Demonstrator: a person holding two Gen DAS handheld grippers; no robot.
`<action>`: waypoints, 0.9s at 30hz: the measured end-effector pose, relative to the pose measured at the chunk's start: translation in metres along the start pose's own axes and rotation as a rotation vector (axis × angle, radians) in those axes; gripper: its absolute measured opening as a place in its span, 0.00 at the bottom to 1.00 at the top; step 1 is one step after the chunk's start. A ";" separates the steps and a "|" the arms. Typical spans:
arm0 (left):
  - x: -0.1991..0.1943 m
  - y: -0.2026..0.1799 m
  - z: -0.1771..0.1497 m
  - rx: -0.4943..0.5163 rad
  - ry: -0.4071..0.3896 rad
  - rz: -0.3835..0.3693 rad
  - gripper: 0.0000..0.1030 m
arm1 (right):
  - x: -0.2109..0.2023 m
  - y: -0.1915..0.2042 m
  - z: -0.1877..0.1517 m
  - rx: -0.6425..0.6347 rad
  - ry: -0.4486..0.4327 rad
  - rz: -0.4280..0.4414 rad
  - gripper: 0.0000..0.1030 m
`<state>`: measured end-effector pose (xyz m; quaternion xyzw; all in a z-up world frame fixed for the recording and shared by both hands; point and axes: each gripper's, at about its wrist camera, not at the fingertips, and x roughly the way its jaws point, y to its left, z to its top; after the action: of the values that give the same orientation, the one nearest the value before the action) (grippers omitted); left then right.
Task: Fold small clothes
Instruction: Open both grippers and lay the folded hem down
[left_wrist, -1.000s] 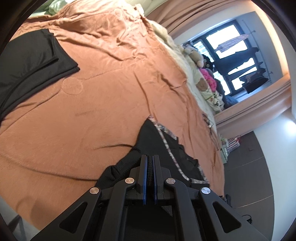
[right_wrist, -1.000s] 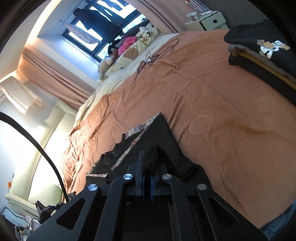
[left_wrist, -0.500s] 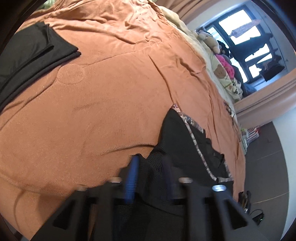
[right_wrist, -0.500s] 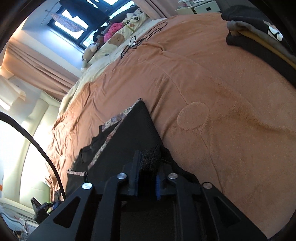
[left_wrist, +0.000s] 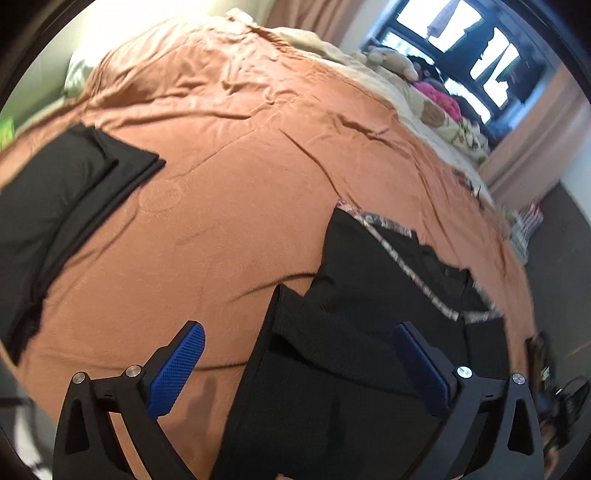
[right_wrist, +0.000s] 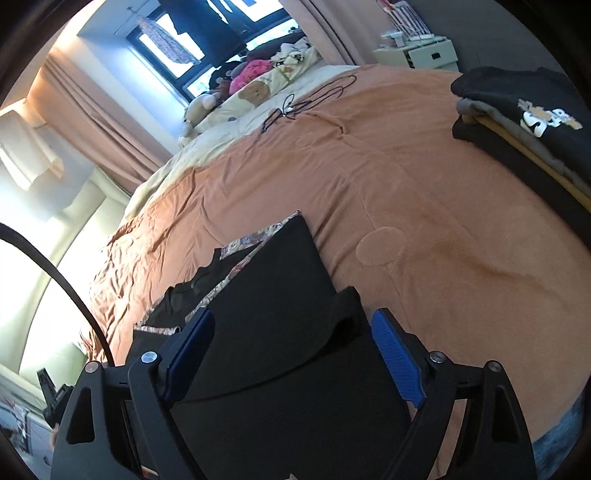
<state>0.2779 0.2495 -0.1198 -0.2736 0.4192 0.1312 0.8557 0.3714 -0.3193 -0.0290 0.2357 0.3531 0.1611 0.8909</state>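
Across the bed (left_wrist: 229, 155), orange blanket fills both views. Black garment (left_wrist: 354, 354) with patterned trim lies flat at 6 o'clock, near edge of bed. Folded black pile (left_wrist: 55, 192) at 9 o'clock in left view; stacked dark clothes (right_wrist: 528, 122) at 2 o'clock in right view. Left tool (left_wrist: 299, 354) and right tool (right_wrist: 291, 347): jaws just opened wide, garment below and between the pads, not pinched.
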 end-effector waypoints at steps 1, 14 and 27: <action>-0.004 -0.004 -0.003 0.026 -0.007 0.036 0.99 | -0.005 -0.001 -0.002 -0.006 -0.005 0.009 0.84; -0.045 -0.019 -0.034 0.143 -0.036 -0.066 1.00 | -0.039 -0.018 -0.035 -0.069 -0.008 0.094 0.84; -0.043 0.002 -0.050 0.199 -0.046 0.003 0.91 | -0.039 -0.001 -0.051 -0.308 0.050 -0.069 0.84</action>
<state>0.2182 0.2224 -0.1113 -0.1833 0.4108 0.0965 0.8879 0.3084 -0.3225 -0.0407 0.0799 0.3545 0.1883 0.9124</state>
